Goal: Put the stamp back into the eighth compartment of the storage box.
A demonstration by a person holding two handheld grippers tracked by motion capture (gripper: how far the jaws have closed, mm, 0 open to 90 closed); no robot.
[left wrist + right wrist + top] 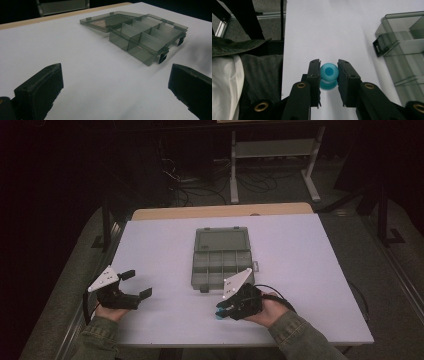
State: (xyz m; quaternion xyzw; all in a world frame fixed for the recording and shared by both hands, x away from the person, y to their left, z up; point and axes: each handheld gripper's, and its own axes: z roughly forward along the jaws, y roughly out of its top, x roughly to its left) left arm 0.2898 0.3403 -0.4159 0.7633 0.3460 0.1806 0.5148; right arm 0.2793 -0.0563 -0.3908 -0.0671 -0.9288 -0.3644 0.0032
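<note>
A small blue bead with a hole through it sits pinched between the two black jaws of my right gripper, just above the white table and pointing toward the person's side. From above, the bead shows as a blue speck under my right gripper near the front edge. A smoky clear compartment box lies open at the table's middle, its lid folded back. My left gripper rests at the front left, jaws wide apart and empty. From the left gripper, the box lies ahead to the right.
The white table has a wooden strip along its far edge. The box's latches stick out toward the right gripper. A metal stand and cables are on the dark floor beyond. The person's lap is below the table edge.
</note>
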